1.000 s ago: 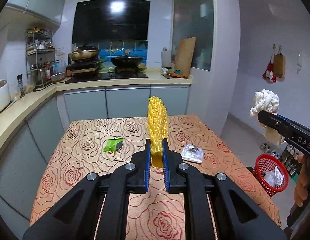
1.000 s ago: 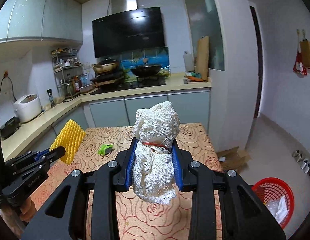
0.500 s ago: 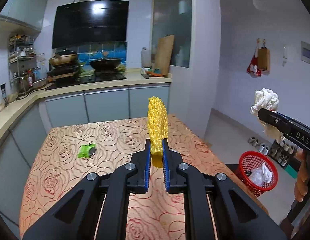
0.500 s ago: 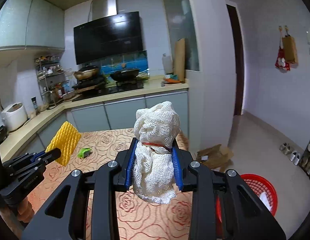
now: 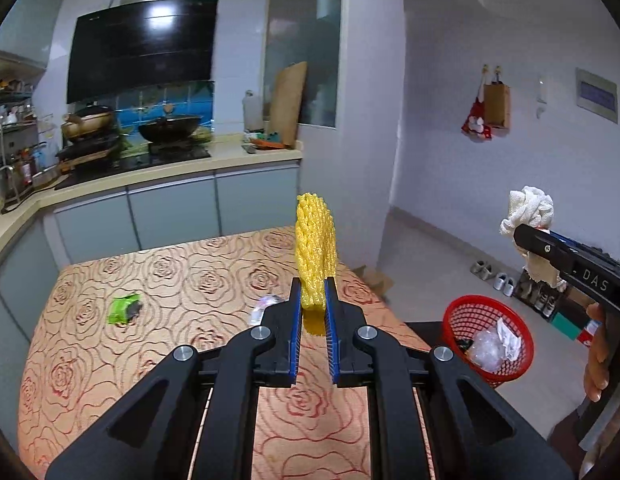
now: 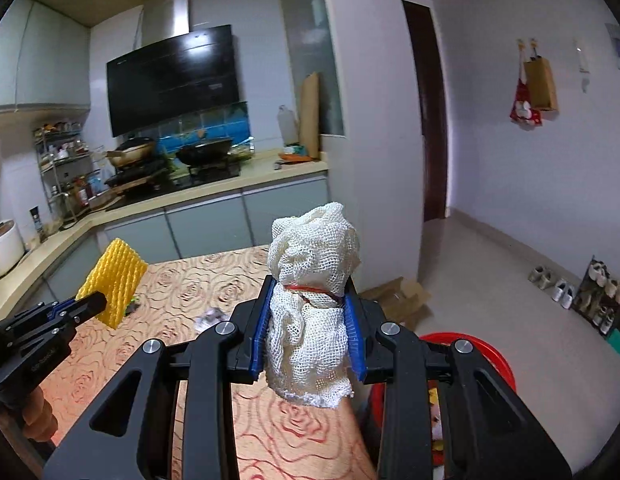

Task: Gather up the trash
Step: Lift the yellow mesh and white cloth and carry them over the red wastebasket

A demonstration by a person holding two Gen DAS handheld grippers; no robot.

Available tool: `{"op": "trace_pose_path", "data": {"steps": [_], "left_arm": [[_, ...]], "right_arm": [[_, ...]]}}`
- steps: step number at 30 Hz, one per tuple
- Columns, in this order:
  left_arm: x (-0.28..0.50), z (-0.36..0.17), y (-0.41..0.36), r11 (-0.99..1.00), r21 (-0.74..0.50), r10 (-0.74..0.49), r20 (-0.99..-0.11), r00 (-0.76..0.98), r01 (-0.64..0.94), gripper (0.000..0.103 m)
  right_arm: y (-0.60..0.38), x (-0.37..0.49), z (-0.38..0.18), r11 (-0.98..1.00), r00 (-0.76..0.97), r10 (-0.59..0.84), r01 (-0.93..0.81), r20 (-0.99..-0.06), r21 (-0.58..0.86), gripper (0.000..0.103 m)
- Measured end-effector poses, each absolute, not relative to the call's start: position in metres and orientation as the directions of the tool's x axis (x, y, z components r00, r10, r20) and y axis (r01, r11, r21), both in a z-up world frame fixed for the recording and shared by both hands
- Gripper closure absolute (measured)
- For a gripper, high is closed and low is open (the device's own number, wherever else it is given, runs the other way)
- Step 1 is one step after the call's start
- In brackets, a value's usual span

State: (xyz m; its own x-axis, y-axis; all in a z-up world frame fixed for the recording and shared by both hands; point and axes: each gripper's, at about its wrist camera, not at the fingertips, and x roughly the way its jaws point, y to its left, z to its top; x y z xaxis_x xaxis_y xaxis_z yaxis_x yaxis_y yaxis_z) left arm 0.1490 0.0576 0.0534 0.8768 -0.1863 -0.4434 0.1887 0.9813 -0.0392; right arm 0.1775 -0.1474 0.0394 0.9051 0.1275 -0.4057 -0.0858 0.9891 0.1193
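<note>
Basket (image 5: 466,312) right of table (image 5: 182,264) (wrapper (image 5: 124,309), perhaps, on it)

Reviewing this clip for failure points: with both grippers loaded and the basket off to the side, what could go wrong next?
1. The white mesh wad bulges well beyond the right gripper; on release it may snag on the fingers or miss the red basket.
2. The left gripper pinches only the lower edge of the yellow foam net, which could slip out.
3. The green wrapper remains on the table and could be overlooked.
</note>
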Motion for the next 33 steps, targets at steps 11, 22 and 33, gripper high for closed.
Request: {"op": "trace_pose_path", "data": {"steps": [11,22,33], "left_arm": [[0.164,0.043,0.009,0.95,-0.053,-0.296,-0.47,0.832,0.308,0.093],[0.186,0.024,-0.064,0.871,-0.077,-0.448,-0.528,0.722,0.484,0.093],[0.22,-0.019,-0.14,0.783,-0.164,-0.555,-0.622,0.553,0.601,0.093]], "right_arm": [[-0.197,0.166,0.022,0.993,0.898,0.017,0.038,-0.44,0.114,0.072],[-0.258,0.161,-0.007,0.975,0.855,-0.121,0.197,-0.505,0.099,0.072],[-0.291,0.181,-0.043,0.97,0.786,-0.141,0.231,-0.602,0.073,0.071]]}}
